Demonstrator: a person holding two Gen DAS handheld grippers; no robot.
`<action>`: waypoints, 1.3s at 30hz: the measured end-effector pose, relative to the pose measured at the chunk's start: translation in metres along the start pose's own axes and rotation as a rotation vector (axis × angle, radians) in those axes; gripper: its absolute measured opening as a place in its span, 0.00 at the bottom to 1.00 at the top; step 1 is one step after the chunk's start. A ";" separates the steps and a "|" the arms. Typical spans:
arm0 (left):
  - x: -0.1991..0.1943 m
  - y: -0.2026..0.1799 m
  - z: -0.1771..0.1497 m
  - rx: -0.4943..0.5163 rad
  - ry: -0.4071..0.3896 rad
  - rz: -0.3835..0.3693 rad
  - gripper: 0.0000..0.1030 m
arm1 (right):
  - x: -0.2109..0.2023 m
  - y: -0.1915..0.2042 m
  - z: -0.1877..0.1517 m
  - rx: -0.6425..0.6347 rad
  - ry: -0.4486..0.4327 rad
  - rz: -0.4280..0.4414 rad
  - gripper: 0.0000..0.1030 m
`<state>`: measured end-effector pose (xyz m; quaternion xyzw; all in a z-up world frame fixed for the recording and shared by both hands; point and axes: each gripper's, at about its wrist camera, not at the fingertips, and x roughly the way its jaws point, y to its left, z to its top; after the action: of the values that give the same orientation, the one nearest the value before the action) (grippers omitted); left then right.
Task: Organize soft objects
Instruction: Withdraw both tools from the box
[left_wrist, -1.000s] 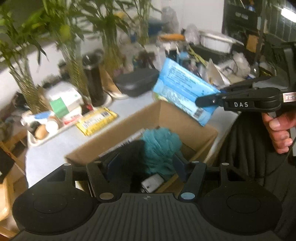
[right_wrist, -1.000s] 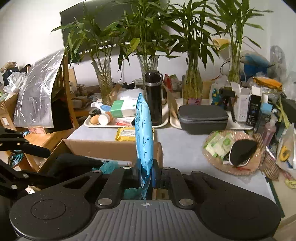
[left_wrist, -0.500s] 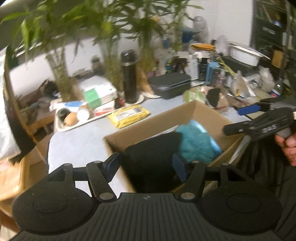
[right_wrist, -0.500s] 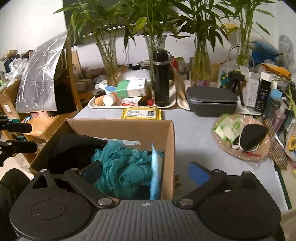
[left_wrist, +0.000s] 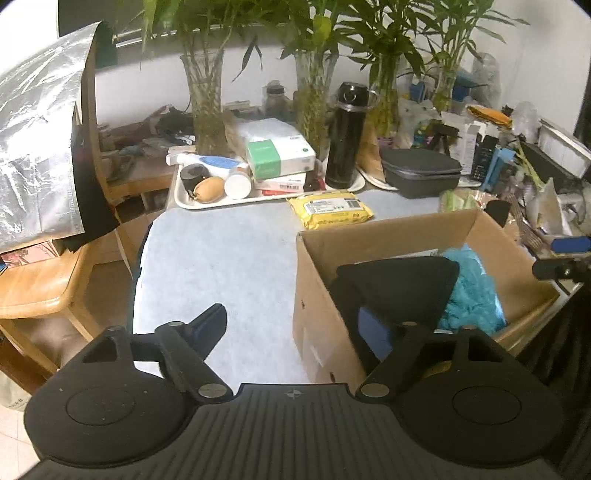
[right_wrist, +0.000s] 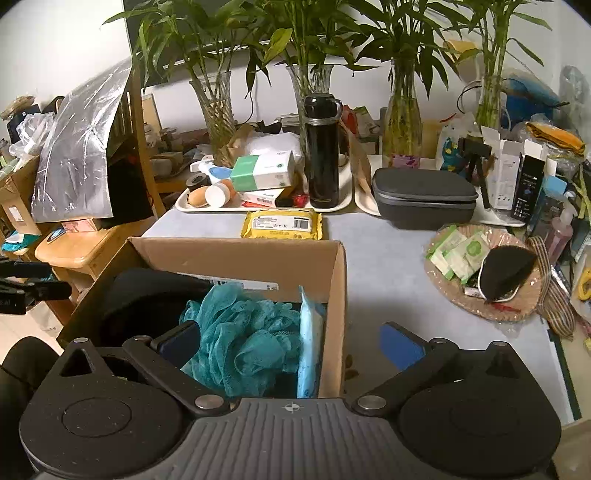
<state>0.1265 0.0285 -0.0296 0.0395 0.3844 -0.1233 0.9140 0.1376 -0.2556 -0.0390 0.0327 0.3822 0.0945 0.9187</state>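
An open cardboard box (left_wrist: 388, 236) (right_wrist: 236, 254) stands on the grey table. It holds a teal mesh sponge (right_wrist: 240, 325) (left_wrist: 472, 295), a black soft item (left_wrist: 402, 280) (right_wrist: 147, 295) and a light blue packet (right_wrist: 308, 343) upright against the right wall. My left gripper (left_wrist: 291, 326) is opening and straddles the box's near left corner: one finger is outside, the other is inside beside the black item, and the pads press on nothing. My right gripper (right_wrist: 291, 343) is opening wide over the box's right wall, with the packet loose between its fingers. A yellow wipes pack (left_wrist: 328, 210) (right_wrist: 282, 223) lies behind the box.
A white tray (right_wrist: 184, 205) with small boxes and bottles, a black flask (right_wrist: 323, 155) and a grey case (right_wrist: 424, 201) line the back under glass vases of bamboo. A woven basket (right_wrist: 491, 310) of packets sits at the right. A wooden chair (left_wrist: 40, 280) stands left of the table.
My right gripper opened and let go of the blue packet, which now stands in the box. My left gripper shifted left to the box's corner, rolled level, and its jaws widened.
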 end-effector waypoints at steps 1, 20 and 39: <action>0.002 0.000 0.000 0.002 0.006 -0.002 0.77 | 0.001 -0.001 0.001 0.003 -0.001 -0.001 1.00; 0.019 0.013 0.005 -0.092 -0.010 -0.019 0.77 | 0.023 -0.014 0.020 -0.006 0.037 -0.075 1.00; 0.037 0.016 0.015 -0.052 -0.008 -0.041 0.77 | 0.052 -0.031 0.057 -0.047 0.086 -0.048 1.00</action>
<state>0.1658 0.0341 -0.0452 0.0073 0.3847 -0.1319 0.9135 0.2185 -0.2748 -0.0387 -0.0024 0.4196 0.0826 0.9039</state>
